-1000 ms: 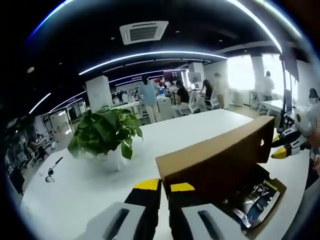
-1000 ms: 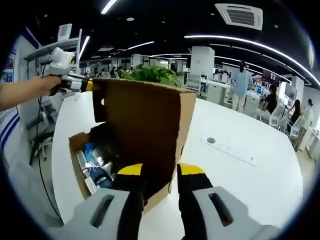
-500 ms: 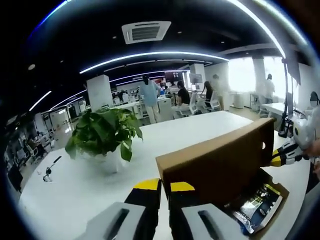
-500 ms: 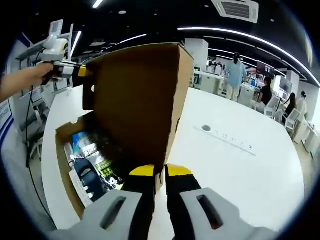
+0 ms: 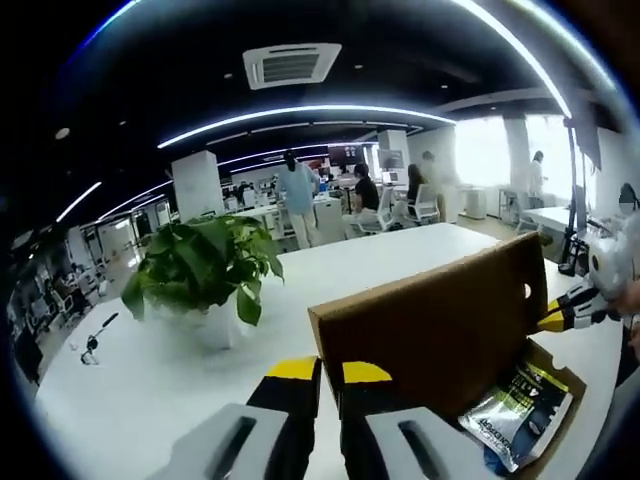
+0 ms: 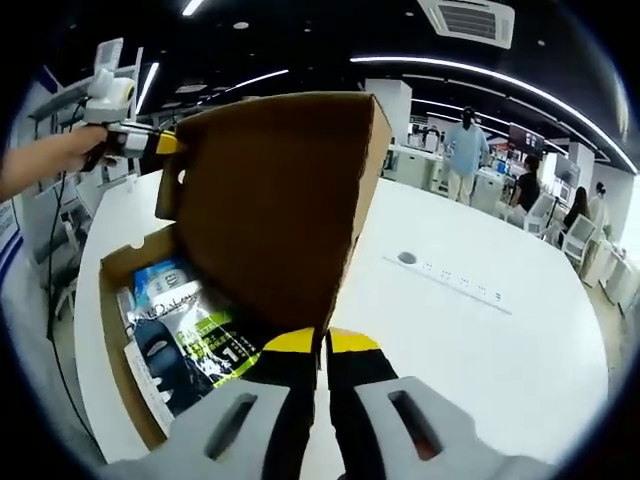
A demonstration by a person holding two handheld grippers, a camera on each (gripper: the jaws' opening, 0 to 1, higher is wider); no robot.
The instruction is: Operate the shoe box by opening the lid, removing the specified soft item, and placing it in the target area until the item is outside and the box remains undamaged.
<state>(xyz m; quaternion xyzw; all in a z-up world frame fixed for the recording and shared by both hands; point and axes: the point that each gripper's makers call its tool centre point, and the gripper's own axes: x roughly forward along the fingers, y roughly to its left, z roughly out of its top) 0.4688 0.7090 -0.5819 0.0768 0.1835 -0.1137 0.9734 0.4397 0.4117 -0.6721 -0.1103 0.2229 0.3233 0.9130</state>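
Observation:
A brown cardboard shoe box stands open on the white table. Its lid is raised and tilted back. My left gripper is shut on one corner of the lid's edge. My right gripper is shut on the other corner of the lid. In the box base lies a soft packet printed in green, blue and black, which is also seen as the packet under the lid. The right gripper shows at the lid's far end, and the left gripper is held by a hand.
A potted green plant stands on the table to the left of the box. A white power strip lies on the table to the right. A small black object sits near the table's far left. People and desks are far behind.
My right gripper's jaws have closed onto the lid's corner. The lid has swung up and back, so more of the packet in the box shows.

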